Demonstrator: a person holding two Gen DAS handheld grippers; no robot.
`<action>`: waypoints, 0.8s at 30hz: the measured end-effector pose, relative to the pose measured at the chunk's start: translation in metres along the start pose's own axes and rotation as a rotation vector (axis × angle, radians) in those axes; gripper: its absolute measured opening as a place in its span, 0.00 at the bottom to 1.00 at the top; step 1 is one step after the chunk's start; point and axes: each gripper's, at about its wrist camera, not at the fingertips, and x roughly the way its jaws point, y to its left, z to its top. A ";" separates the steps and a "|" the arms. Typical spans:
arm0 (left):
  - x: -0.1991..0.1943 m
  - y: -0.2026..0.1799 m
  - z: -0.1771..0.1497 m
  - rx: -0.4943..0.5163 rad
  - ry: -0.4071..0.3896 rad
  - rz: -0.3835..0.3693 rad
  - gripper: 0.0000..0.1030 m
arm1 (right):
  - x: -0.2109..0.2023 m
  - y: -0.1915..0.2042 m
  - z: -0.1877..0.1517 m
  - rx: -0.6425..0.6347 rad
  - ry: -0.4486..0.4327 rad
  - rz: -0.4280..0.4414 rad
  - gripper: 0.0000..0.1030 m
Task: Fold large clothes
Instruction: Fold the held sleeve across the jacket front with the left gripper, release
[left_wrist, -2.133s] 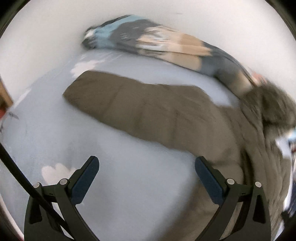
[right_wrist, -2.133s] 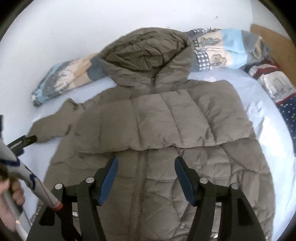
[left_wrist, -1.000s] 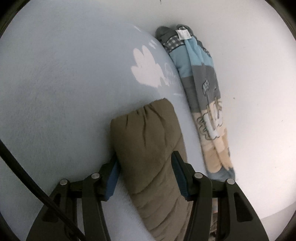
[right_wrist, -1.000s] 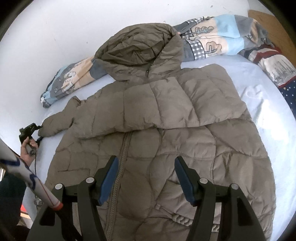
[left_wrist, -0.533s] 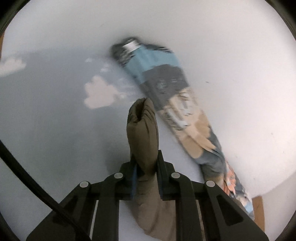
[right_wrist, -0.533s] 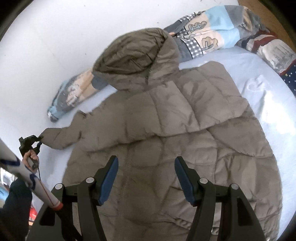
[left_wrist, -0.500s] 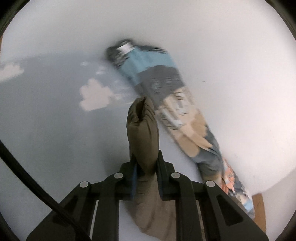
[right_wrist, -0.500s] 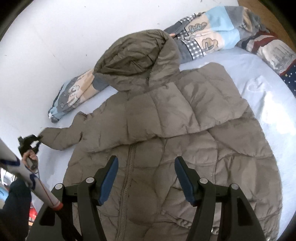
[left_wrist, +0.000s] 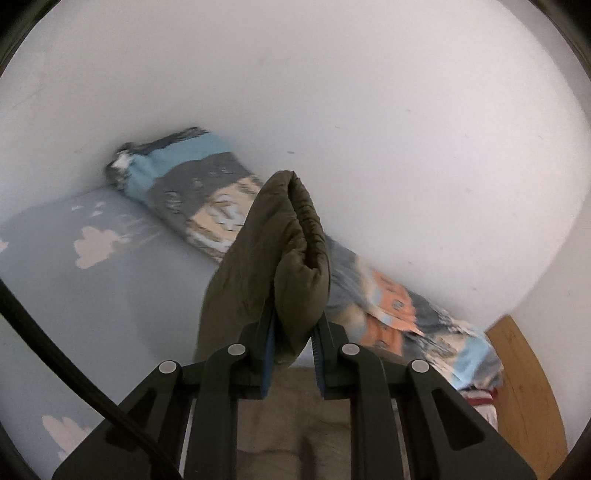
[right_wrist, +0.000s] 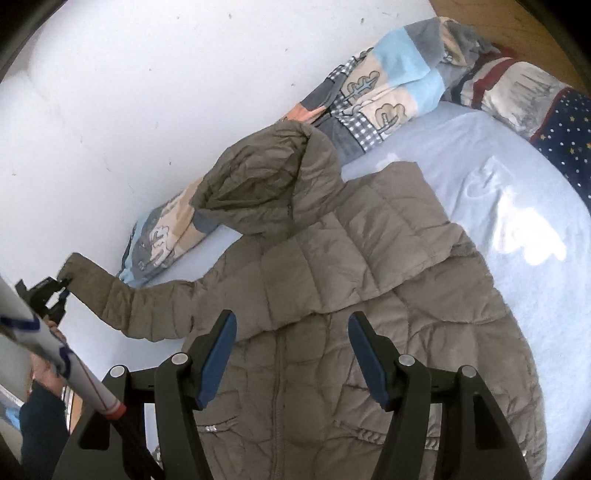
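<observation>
Jaws of left gripper (left_wrist: 291, 345) pinch the sleeve (left_wrist: 280, 266), cuff pointing up; right gripper (right_wrist: 291, 354) gapes above the jacket (right_wrist: 369, 295).

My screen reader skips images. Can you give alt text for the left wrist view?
The left gripper is shut on the cuff of an olive puffer jacket sleeve, lifted above a pale blue bedsheet. Behind it, a patchwork blanket lies along a white wall.

An olive-brown hooded puffer jacket (right_wrist: 369, 314) is lying front-up and zipped on the pale blue bed (right_wrist: 517, 192), its sleeve (right_wrist: 122, 302) stretching sideways, cuff (left_wrist: 291, 251) lifted.
</observation>
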 end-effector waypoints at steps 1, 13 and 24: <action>-0.001 -0.012 -0.003 0.012 0.007 -0.010 0.16 | -0.001 -0.001 0.002 0.001 -0.003 -0.008 0.66; -0.008 -0.152 -0.076 0.165 0.128 -0.132 0.16 | -0.029 -0.002 0.014 0.048 -0.066 0.033 0.66; 0.006 -0.213 -0.134 0.264 0.213 -0.162 0.16 | -0.044 -0.010 0.023 0.081 -0.100 0.047 0.66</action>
